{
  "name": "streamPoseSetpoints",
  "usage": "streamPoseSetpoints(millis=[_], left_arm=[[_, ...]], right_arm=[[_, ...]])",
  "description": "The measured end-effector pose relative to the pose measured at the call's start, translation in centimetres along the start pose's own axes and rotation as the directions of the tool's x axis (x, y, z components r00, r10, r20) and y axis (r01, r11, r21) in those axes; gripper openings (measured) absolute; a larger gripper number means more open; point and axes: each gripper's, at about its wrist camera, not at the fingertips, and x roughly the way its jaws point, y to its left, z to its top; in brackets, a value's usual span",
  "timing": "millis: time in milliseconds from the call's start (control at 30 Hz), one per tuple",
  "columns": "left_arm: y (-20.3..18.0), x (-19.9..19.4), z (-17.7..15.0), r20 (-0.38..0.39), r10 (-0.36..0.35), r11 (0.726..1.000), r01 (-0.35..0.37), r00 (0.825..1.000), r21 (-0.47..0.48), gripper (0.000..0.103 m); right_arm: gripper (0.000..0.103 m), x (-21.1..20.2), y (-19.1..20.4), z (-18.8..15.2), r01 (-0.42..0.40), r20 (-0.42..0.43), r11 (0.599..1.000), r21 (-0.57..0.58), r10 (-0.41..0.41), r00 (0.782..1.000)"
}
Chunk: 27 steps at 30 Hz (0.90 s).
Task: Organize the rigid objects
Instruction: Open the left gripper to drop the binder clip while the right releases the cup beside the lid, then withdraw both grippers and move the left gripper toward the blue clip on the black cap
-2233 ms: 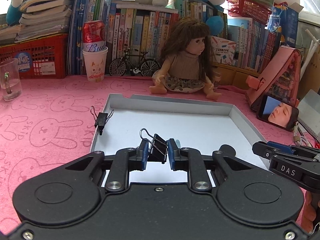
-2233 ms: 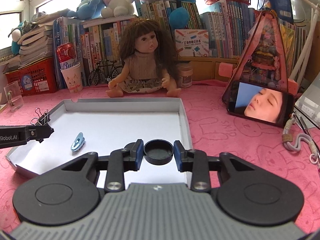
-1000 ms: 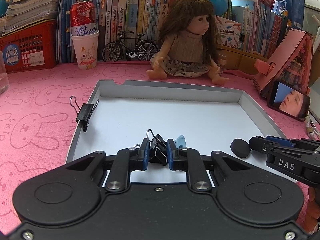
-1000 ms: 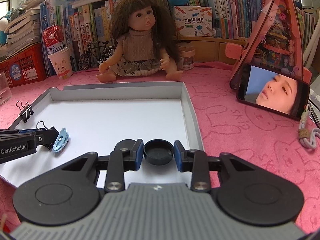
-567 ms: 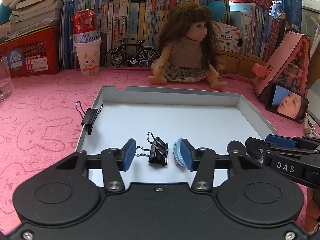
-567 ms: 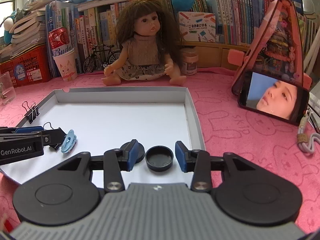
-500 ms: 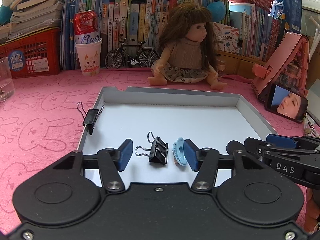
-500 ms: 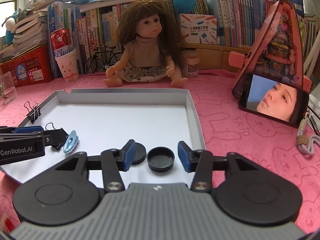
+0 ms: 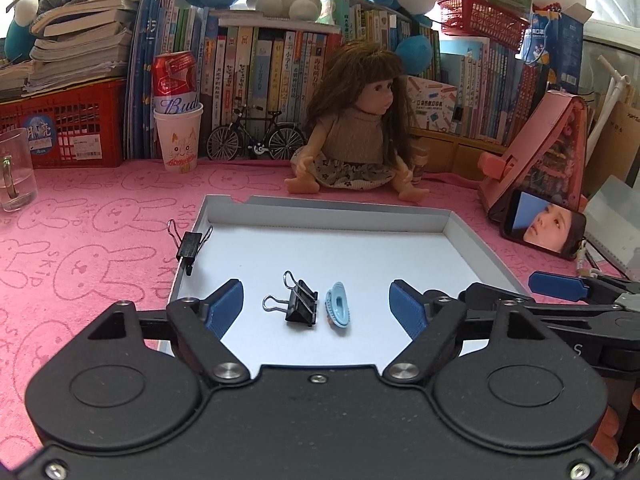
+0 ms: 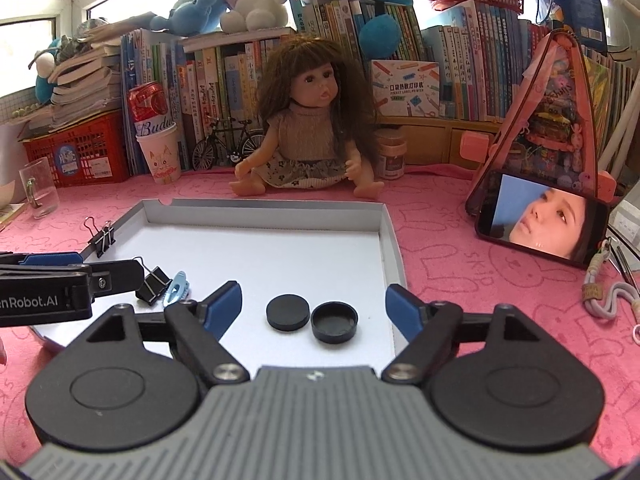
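Observation:
A shallow white tray (image 9: 328, 210) (image 10: 394, 248) lies on the pink cloth. In it lie a black binder clip (image 9: 299, 307) (image 10: 152, 279) and a light blue hair clip (image 9: 338, 309) (image 10: 176, 287) side by side. My left gripper (image 9: 316, 306) is open and empty, just behind them. In the right wrist view a flat black cap (image 10: 288, 312) and an upturned black cap (image 10: 334, 321) lie side by side in the tray. My right gripper (image 10: 313, 307) is open and empty around them. A second binder clip (image 9: 191, 243) (image 10: 102, 237) is clamped on the tray's left wall.
A doll (image 9: 356, 136) (image 10: 308, 128) sits behind the tray. A phone (image 9: 544, 224) (image 10: 540, 220) leans on a pink stand at the right. A paper cup with a red can (image 9: 178, 120), a toy bicycle (image 9: 256, 136), a glass mug (image 9: 14, 176) and books line the back.
Both grippers have opened wide and drawn back. The left let go of the black binder clip next to the blue hair clip; the right let go of the upturned black cap next to the flat cap.

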Motion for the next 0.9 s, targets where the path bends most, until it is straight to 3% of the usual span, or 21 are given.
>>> streamPoseSetpoints(millis=[367,900], left_arm=[[0.0,-3.4,-1.2,0.041,-0.033,0.999,0.034,0.999,-0.025,0.082],[-0.1,-7.0,-4.2,0.06,-0.091,0.996,0.092,0.994,-0.004,0.082]], right_arm=[[0.097,-2.7,0.1,-0.7,-0.032,0.039,0.999,-0.008,0.032,0.999],[0.102,-6.3,0.8,-3.1,-0.059,0.079,0.996,-0.071,0.065,0.995]])
